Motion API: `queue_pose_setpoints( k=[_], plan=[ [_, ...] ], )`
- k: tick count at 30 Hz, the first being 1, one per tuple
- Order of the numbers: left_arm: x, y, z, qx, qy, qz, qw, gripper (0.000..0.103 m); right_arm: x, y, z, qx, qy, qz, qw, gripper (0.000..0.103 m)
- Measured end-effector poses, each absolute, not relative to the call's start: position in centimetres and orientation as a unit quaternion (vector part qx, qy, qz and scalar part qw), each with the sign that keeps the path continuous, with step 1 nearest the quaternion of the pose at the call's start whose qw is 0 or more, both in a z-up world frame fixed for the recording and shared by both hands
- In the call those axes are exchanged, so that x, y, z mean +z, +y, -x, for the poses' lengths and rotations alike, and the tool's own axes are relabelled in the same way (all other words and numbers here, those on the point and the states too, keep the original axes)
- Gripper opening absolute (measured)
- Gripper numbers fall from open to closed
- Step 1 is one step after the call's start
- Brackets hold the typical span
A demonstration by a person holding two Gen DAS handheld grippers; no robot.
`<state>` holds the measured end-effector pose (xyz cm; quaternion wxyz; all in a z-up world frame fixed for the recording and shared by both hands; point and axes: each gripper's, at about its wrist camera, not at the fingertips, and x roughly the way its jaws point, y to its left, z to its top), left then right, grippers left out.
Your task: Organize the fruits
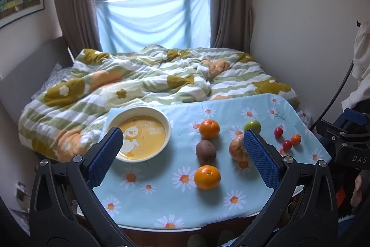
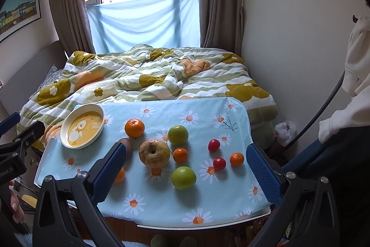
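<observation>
A cream bowl [image 1: 167, 124] with a yellow duck bottom stands empty at the table's far left; it also shows in the right wrist view [image 2: 101, 111]. Fruits lie loose on the daisy cloth: two oranges [image 1: 209, 129] [image 1: 207, 177], a kiwi [image 1: 205, 151], a wrinkled brown apple [image 2: 154, 152], two green fruits [image 2: 178, 134] [image 2: 183, 178], small mandarins [image 2: 180, 155] [image 2: 236, 159] and red cherry tomatoes [image 2: 214, 145] [image 2: 219, 163]. My left gripper [image 1: 182, 152] is open and empty above the table's near edge. My right gripper [image 2: 186, 166] is open and empty, also near the front edge.
The small table [image 2: 161, 227] with a blue daisy cloth stands against a bed with a rumpled green and yellow quilt [image 2: 143, 78]. A wall is at the right, with white clothing [image 2: 356, 75] hanging. The window and curtains are behind the bed.
</observation>
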<state>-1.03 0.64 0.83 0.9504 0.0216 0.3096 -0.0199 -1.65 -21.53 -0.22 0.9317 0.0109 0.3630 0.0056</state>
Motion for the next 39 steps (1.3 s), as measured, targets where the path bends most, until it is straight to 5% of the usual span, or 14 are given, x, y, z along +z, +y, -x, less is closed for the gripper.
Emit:
queue_pose_setpoints(
  k=[39],
  plan=[
    [1.24,1.03,1.38,-0.022,0.307,-0.02,0.951,0.103,0.04,-21.33,2.21,0.005,0.356,-0.009,0.934,0.103]
  ],
)
